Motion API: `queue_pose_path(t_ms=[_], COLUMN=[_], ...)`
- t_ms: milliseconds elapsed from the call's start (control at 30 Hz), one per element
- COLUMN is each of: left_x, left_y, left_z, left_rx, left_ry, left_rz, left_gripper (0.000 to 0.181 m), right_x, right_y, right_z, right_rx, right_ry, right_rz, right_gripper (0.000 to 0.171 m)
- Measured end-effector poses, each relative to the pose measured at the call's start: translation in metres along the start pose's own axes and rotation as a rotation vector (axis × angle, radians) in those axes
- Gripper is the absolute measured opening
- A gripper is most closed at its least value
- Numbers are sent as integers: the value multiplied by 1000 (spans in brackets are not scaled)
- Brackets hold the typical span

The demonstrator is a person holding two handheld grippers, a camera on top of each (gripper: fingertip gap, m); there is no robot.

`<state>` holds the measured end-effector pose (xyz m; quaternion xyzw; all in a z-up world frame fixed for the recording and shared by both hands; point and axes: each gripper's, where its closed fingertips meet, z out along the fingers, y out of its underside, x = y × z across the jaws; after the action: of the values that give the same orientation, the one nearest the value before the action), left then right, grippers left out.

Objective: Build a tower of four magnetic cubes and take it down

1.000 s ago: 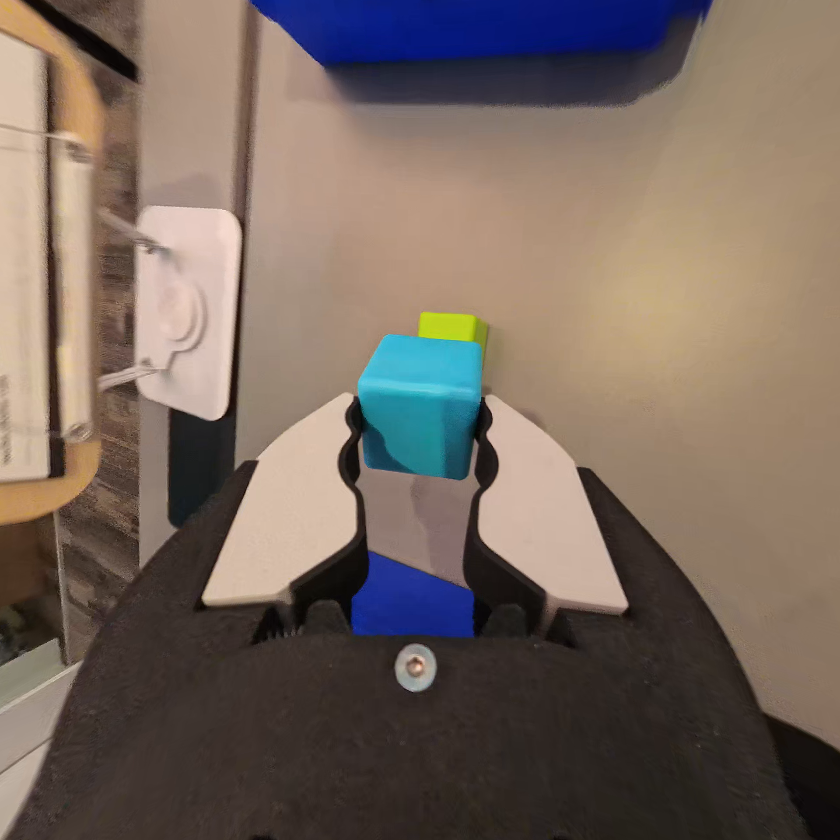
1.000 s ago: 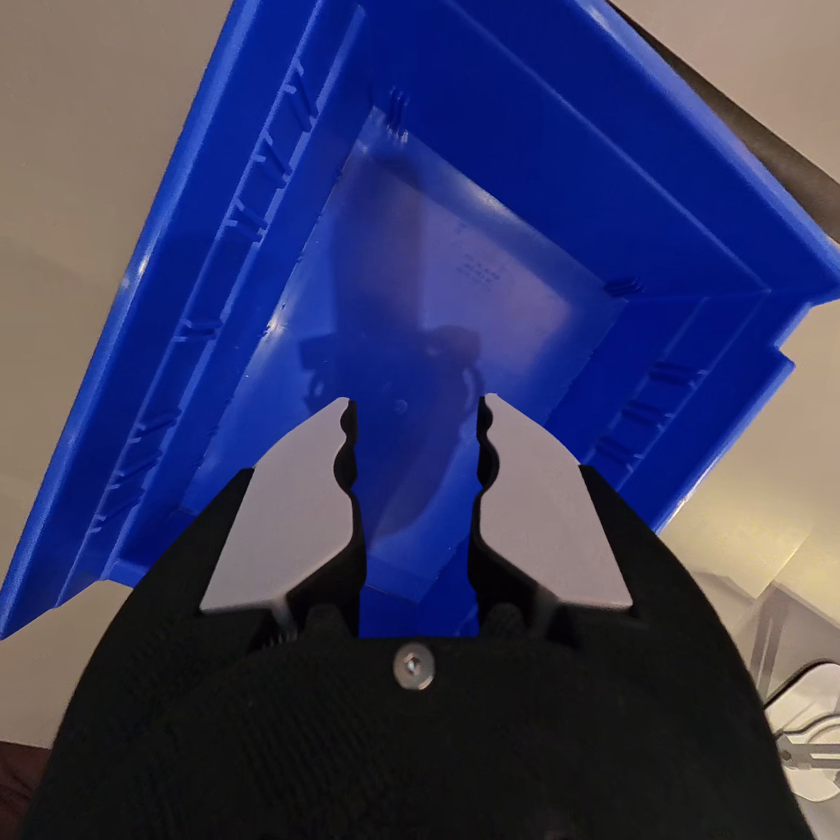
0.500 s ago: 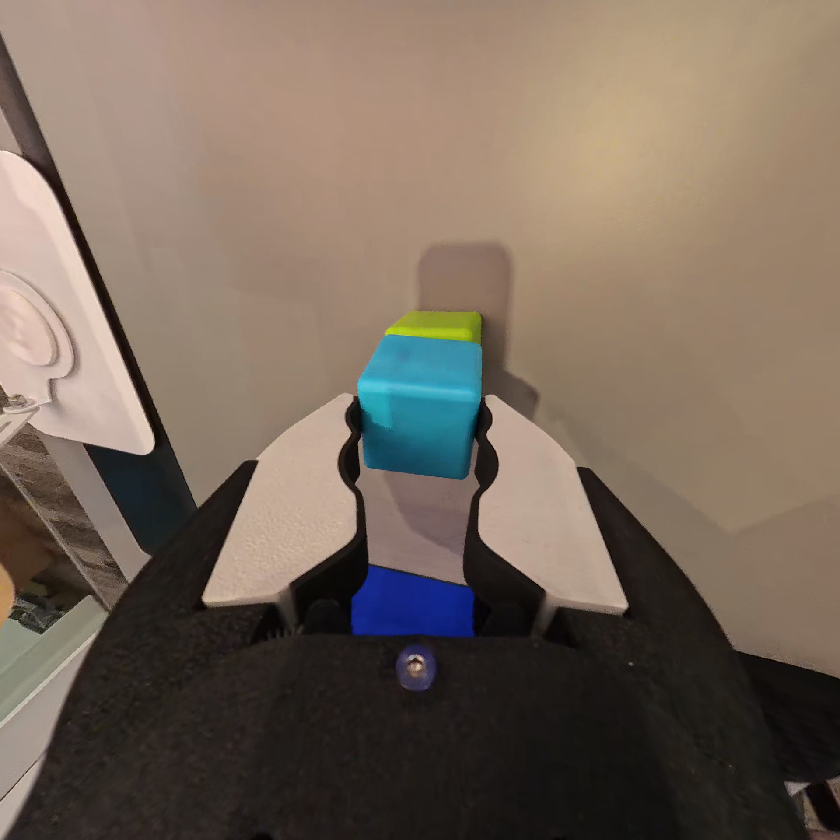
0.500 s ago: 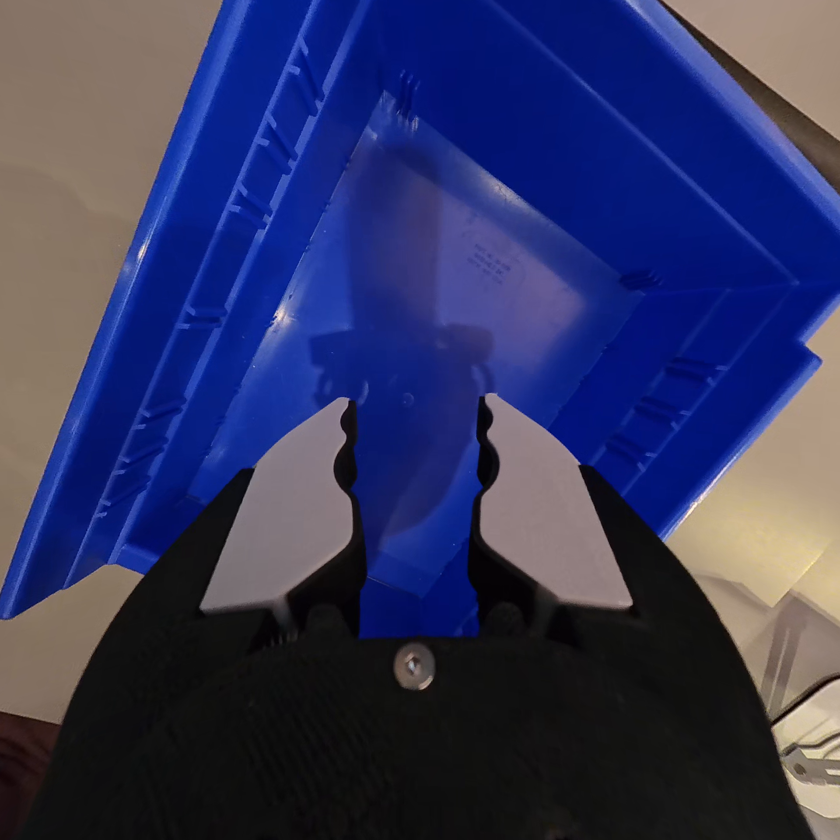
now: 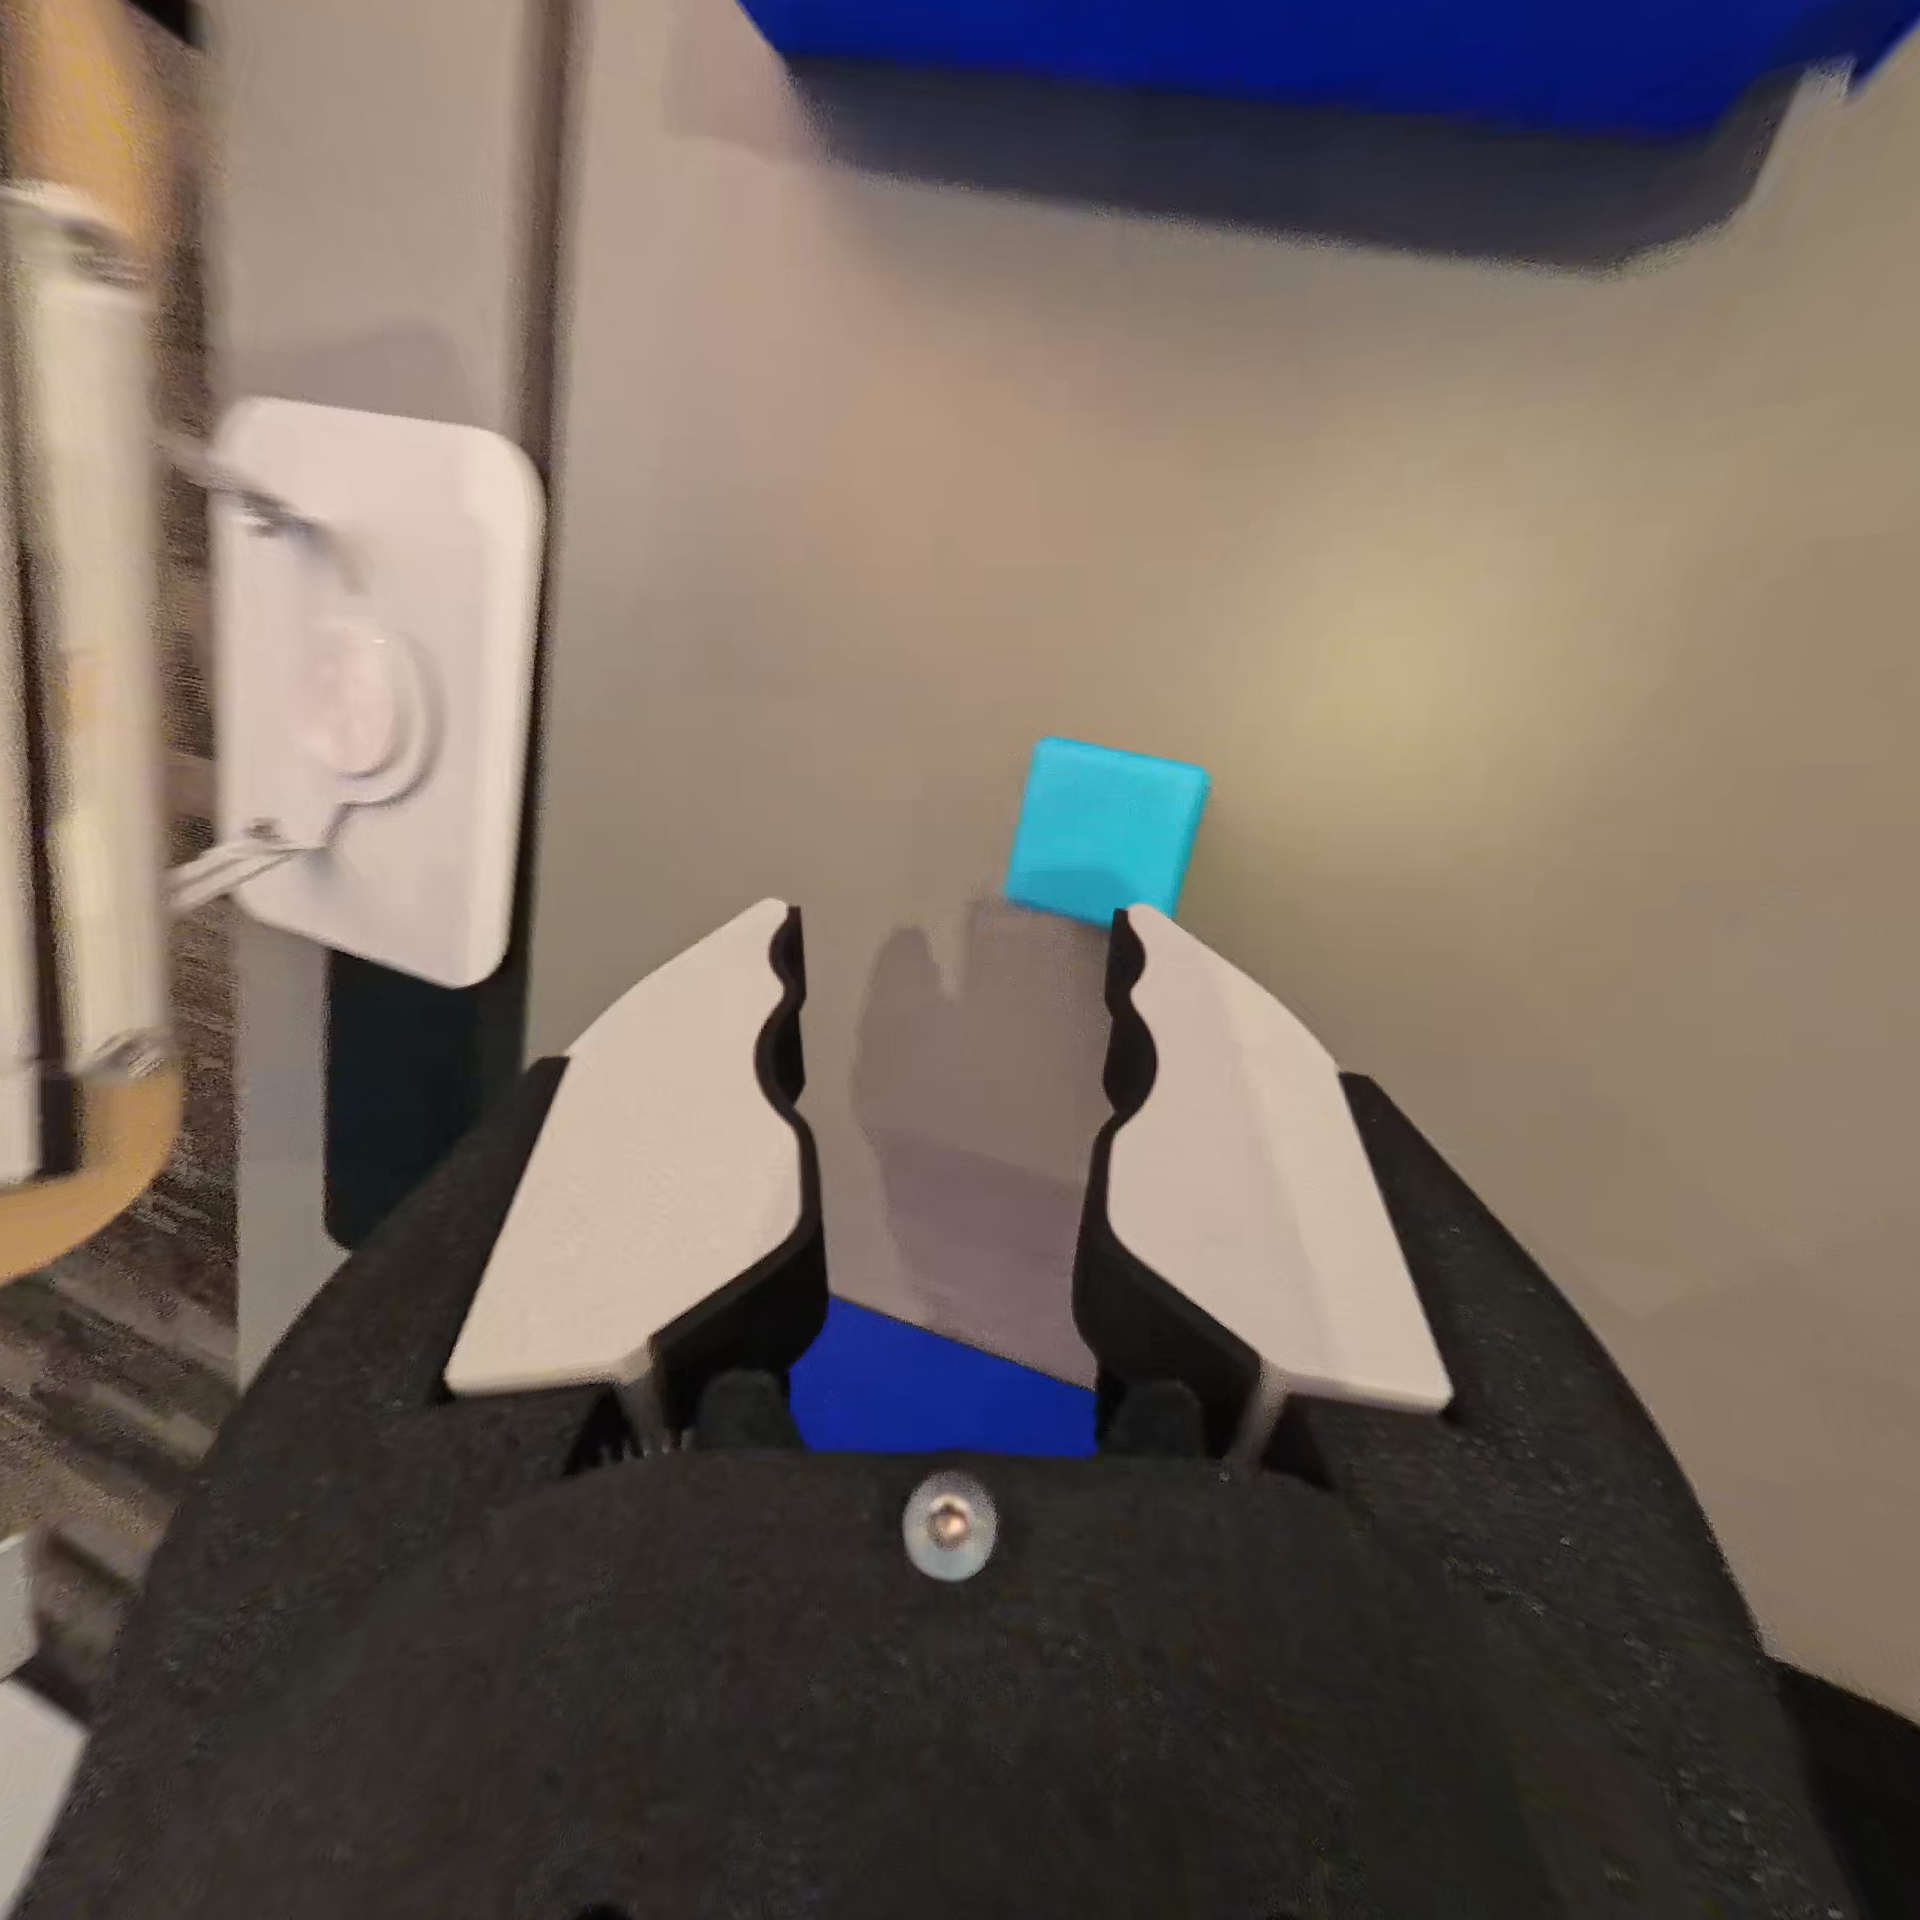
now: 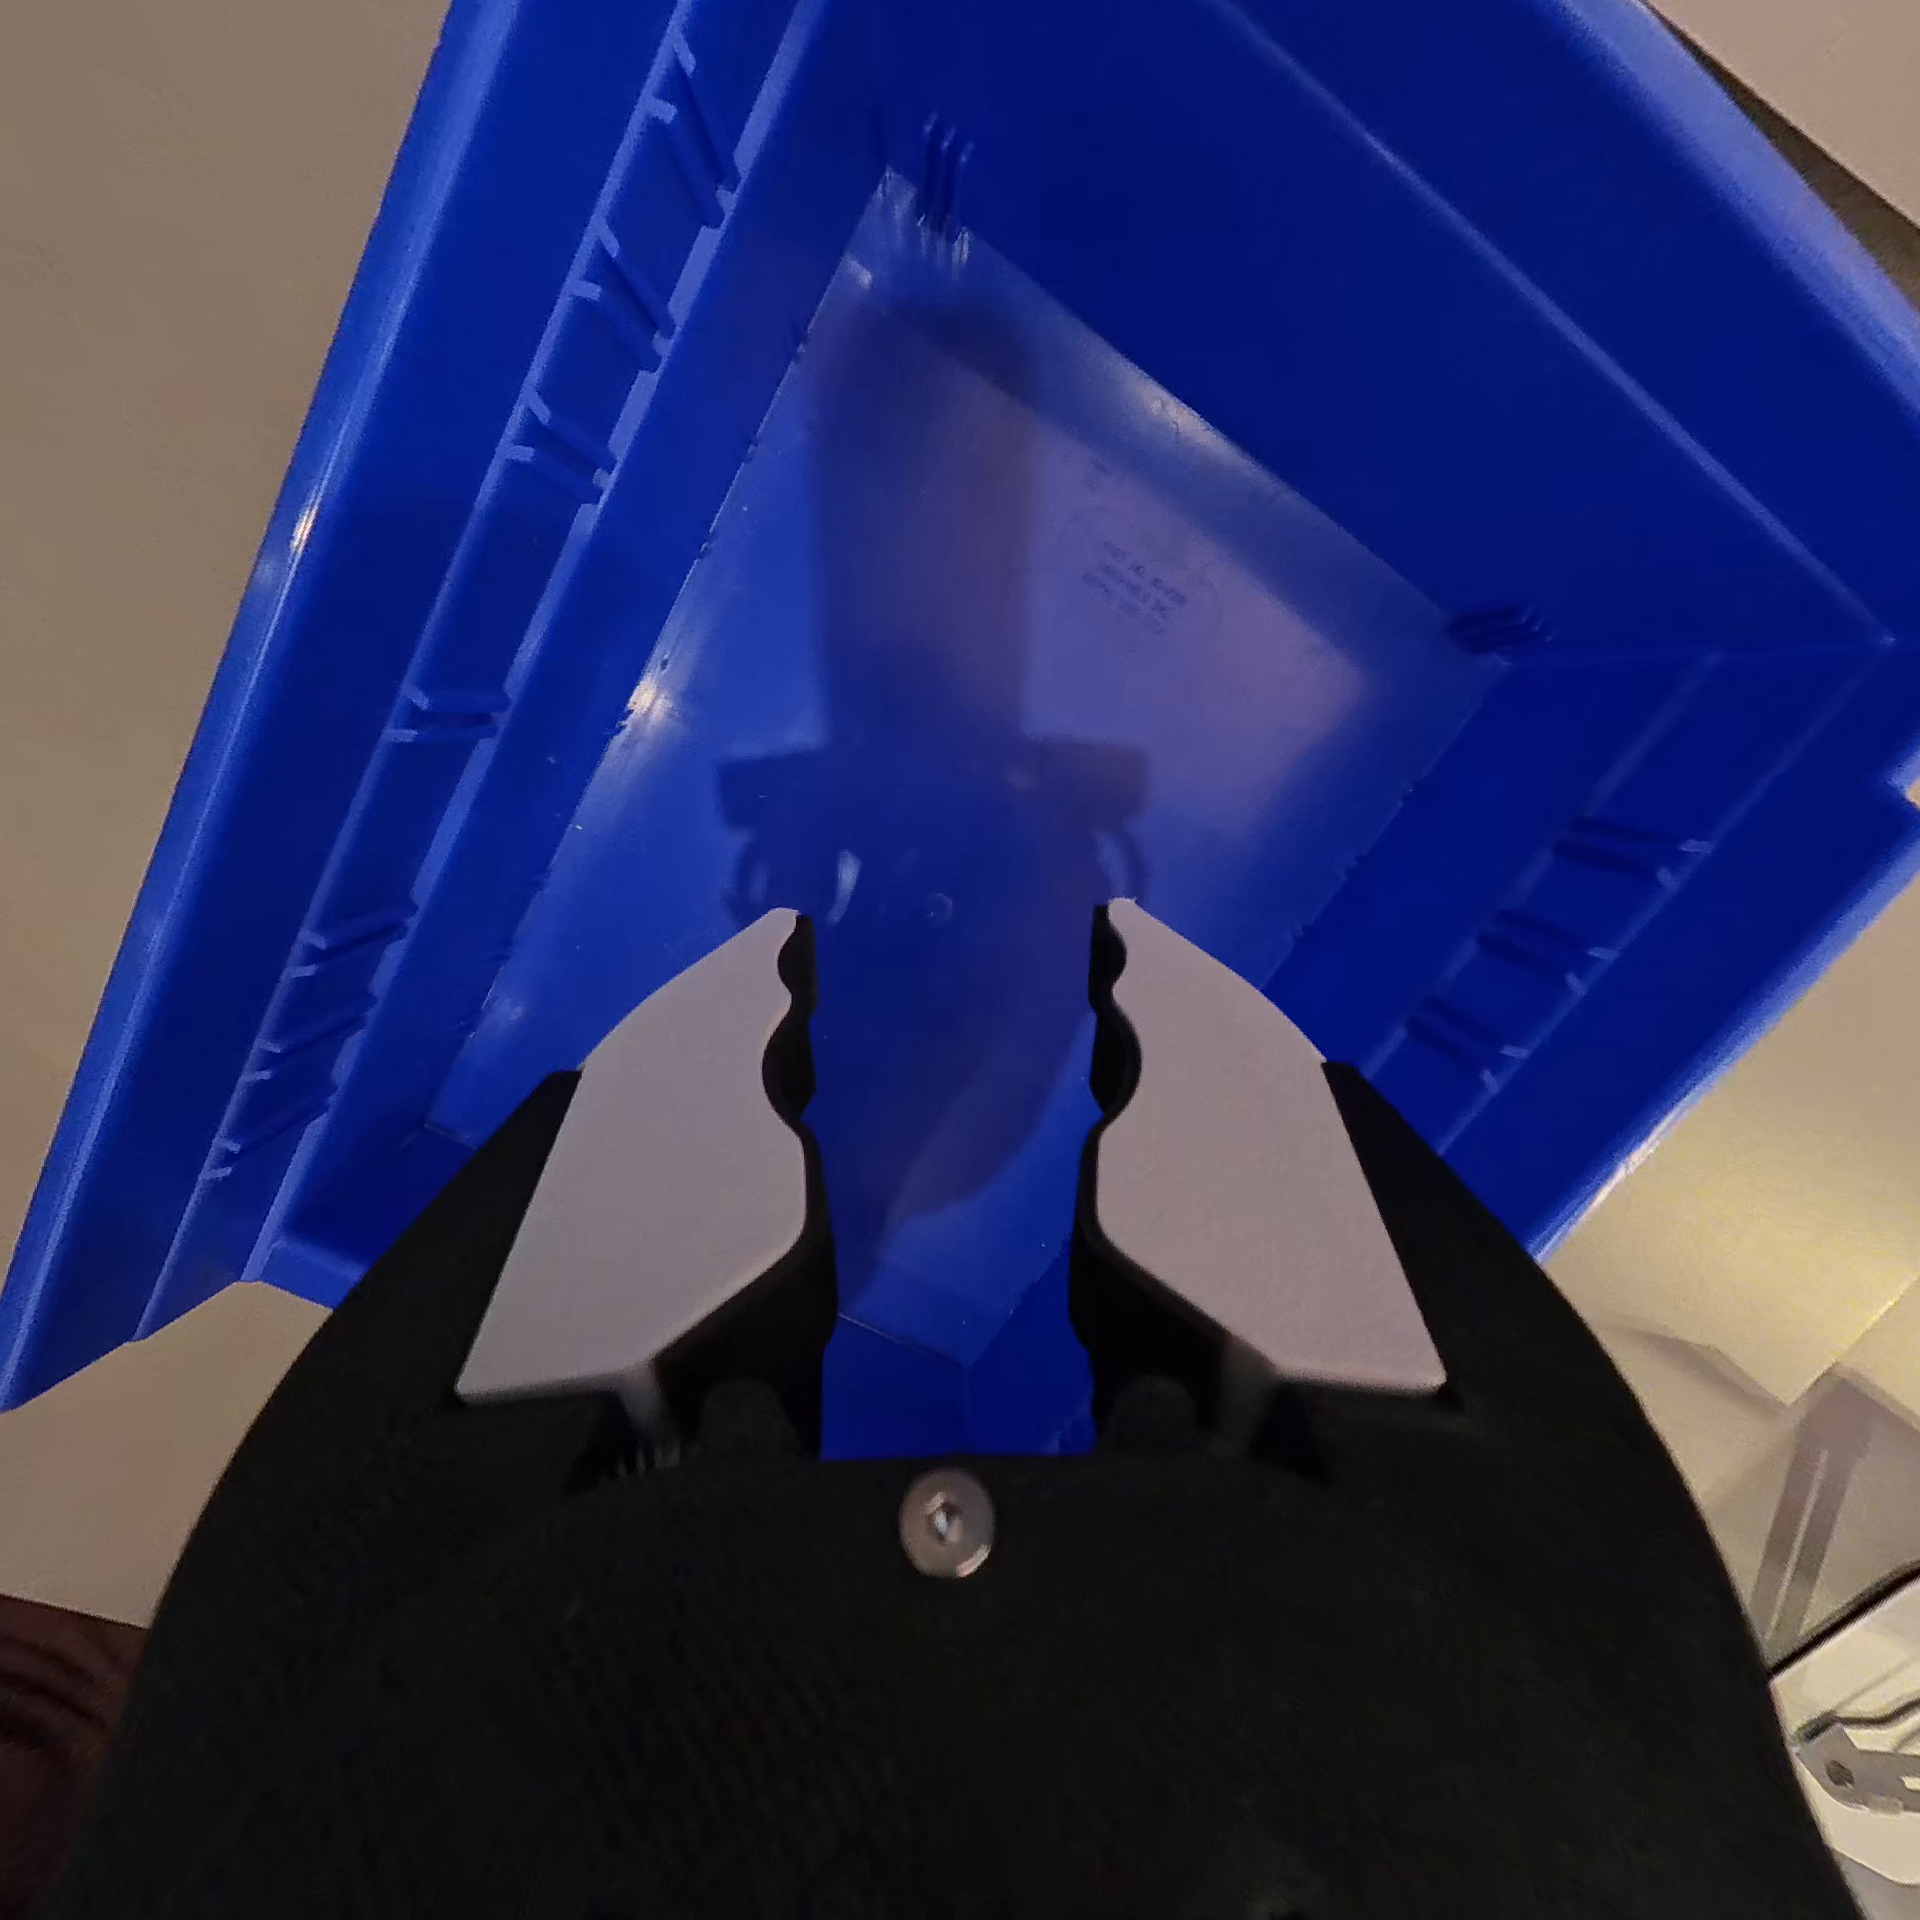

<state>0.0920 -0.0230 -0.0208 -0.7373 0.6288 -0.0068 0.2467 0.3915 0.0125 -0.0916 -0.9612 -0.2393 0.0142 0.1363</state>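
Note:
A cyan cube (image 5: 1107, 831) stands on the beige table, seen from above so that only its top face shows. The green cube from the earlier frames is not visible. My left gripper (image 5: 956, 914) is open and empty, drawn back just short of the cyan cube, which sits off the right fingertip. A blue patch (image 5: 935, 1382) shows low between the fingers; I cannot tell what it is. My right gripper (image 6: 954, 914) is open and empty, hovering over the inside of a blue bin (image 6: 499, 644) that shows no cubes.
The blue bin's edge (image 5: 1299, 62) lies at the far side of the table in the left wrist view. A white square mount (image 5: 374, 686) and a blurred wooden board (image 5: 73, 727) are off the table's left edge. White hardware (image 6: 1870, 1714) lies at the lower right. Across from one pair of fingers to the other is roughly 30 cm. The cyan cube (image 5: 1107, 831) lies around 5 cm away from my left fingertips.
My left gripper has let go of the cyan cube and pulled back from it; the green cube is now out of sight. The right gripper has stayed open over the bin, edging closer.

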Motion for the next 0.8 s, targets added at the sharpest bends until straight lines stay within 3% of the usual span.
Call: queue_pose_path(t_ms=[133, 267, 533, 800], left_x=[-51, -83, -86, -87], left_y=[28, 103, 210, 250], left_z=[-69, -92, -24, 26], left_rx=[171, 129, -72, -229], left_ry=[-164, -216, -97, 8], left_rz=[-168, -294, -168, -128], left_gripper=[51, 53, 54, 55], right_x=[1, 1, 3, 6], right_y=[0, 1, 6, 7], right_z=[-3, -3, 2, 1], right_rx=[10, 9, -15, -19], right_ry=[-1, -4, -4, 0], right_rz=[7, 11, 19, 27], right_gripper=[53, 53, 53, 53])
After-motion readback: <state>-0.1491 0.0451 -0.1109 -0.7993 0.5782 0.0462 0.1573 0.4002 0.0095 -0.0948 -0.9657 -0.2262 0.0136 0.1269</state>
